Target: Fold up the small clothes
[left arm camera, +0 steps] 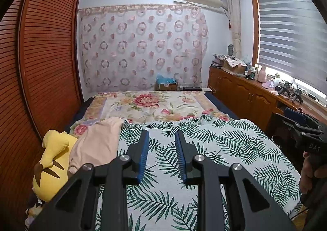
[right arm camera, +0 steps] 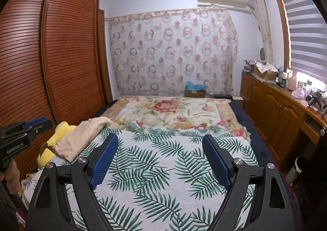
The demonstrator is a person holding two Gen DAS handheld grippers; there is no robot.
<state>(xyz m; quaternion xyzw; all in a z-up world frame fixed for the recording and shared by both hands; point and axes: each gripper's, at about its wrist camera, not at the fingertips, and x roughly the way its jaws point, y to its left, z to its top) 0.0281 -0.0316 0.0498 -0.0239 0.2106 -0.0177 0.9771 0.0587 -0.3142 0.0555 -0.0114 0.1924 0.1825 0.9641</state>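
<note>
Narrowly parted and empty, your left gripper (left arm camera: 161, 139) hovers over the palm-print sheet (left arm camera: 214, 149); the pink garment (left arm camera: 98, 141) lies left, draped on a yellow plush toy (left arm camera: 53, 149). Right gripper (right arm camera: 159, 145): wide open, empty. Reach left; pinch one hem edge.

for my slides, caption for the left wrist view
Left gripper open above the leaf-print sheet, beige garment at left.

Left gripper (left arm camera: 161, 135) hangs empty, jaws apart, over leaf-print cover (left arm camera: 224, 145); pink garment (left arm camera: 98, 141) beside
</note>
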